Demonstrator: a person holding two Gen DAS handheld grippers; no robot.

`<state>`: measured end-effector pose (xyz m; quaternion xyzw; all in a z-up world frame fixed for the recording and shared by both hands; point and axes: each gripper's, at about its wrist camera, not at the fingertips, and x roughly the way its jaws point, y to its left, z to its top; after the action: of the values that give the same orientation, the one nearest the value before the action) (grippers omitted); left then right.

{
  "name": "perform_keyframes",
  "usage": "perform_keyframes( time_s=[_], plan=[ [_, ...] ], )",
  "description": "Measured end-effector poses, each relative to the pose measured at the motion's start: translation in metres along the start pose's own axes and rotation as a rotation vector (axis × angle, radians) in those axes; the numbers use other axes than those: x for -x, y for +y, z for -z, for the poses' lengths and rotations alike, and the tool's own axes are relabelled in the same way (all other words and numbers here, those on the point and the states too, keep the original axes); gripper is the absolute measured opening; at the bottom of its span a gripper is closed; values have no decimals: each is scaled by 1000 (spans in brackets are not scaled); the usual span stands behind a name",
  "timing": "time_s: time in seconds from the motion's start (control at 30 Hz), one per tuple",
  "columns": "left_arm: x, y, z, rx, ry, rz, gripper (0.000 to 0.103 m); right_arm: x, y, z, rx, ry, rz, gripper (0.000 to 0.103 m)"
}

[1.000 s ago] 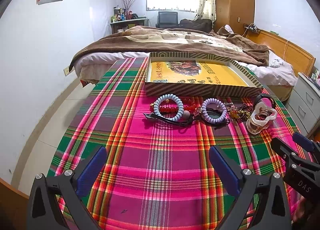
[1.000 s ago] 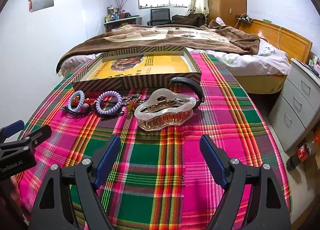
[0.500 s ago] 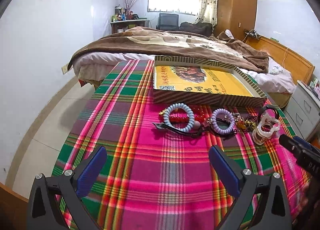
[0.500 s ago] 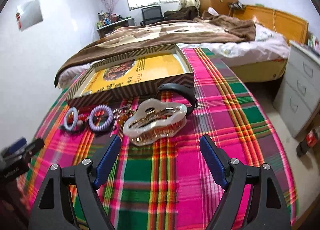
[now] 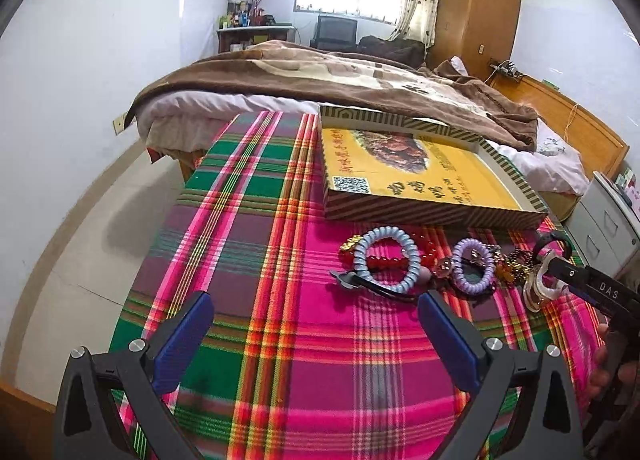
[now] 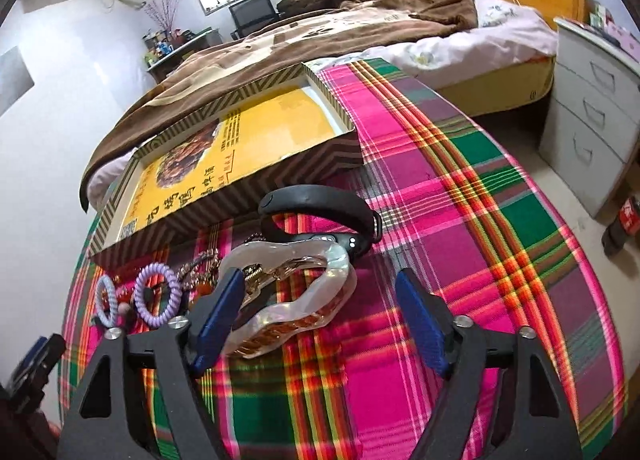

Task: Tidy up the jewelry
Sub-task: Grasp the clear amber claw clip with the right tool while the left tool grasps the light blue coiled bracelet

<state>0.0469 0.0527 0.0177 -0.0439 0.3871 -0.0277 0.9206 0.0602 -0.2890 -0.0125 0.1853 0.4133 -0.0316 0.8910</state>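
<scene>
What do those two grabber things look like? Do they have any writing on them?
Both the left gripper and the right gripper have black plastic frames, long blue pads on the jaws, and round silver bolts. In the left view, white letters "DAS" show on the right gripper's side.

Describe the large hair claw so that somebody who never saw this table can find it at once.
Start at the flat yellow box on the plaid cloth. In front of its near right corner lies a black wristband, and against it the hair claw. It alone is big, wavy and pearly translucent, beside small coil rings.
</scene>
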Motion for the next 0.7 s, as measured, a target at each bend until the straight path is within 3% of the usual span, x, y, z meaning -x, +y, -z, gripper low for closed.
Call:
perform_keyframes(
  time_s=[0.03, 0.13, 0.4, 0.47, 0.5, 0.7],
  plan=[
    [-3, 0, -1, -2, 6, 1, 103, -1, 0, -1, 0, 5, 9, 59],
    [-12, 2, -5, -1, 25, 26, 103, 0, -2, -3, -9, 8, 6, 44],
    [-39, 0, -19, -8, 76, 64, 103, 6, -9, -7, -16, -17, -4, 41],
    [-45, -3, -22, -26, 92, 72, 103, 10, -9, -8, -1, -33, -7, 34],
    [-48, -5, -24, -40, 102, 67, 103, 14, -8, -9, 10, -55, -7, 22],
    [-60, -16, -35, -86, 107, 52, 99, 14, -11, -11, 18, -22, -26, 21]
  ],
)
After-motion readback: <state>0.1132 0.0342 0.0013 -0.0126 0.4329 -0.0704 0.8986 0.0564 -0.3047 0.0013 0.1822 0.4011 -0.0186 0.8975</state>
